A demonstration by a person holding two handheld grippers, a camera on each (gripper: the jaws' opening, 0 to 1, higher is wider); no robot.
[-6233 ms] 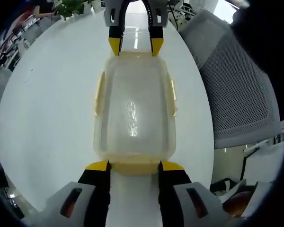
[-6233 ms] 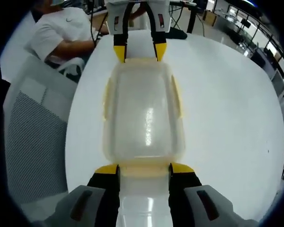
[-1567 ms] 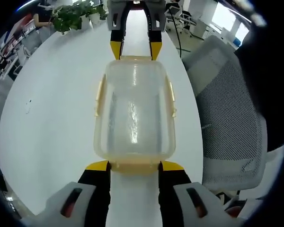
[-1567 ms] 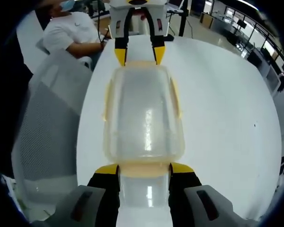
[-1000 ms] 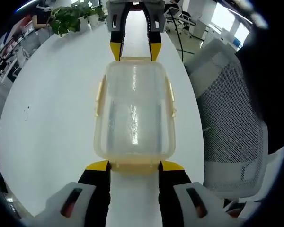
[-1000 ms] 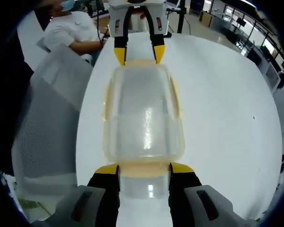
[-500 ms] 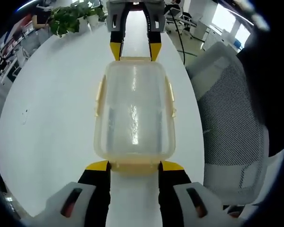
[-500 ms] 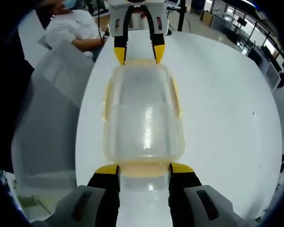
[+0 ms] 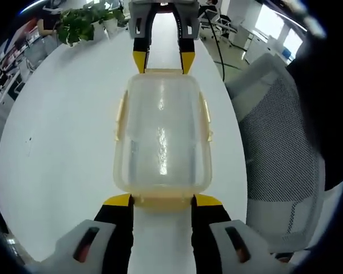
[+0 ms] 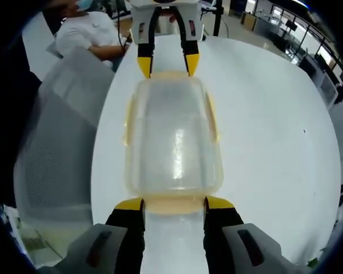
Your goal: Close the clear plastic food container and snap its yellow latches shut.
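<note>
Nothing moved, tongs (image 9: 162,199) flanking container (image 9: 162,134)

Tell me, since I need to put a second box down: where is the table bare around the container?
In the left gripper view, the white table lies bare between the container and the potted plant. In the right gripper view, bare top runs beside the container's other long side. Crowded: both ends, at the left gripper and right gripper, and the mesh chair edge.
</note>
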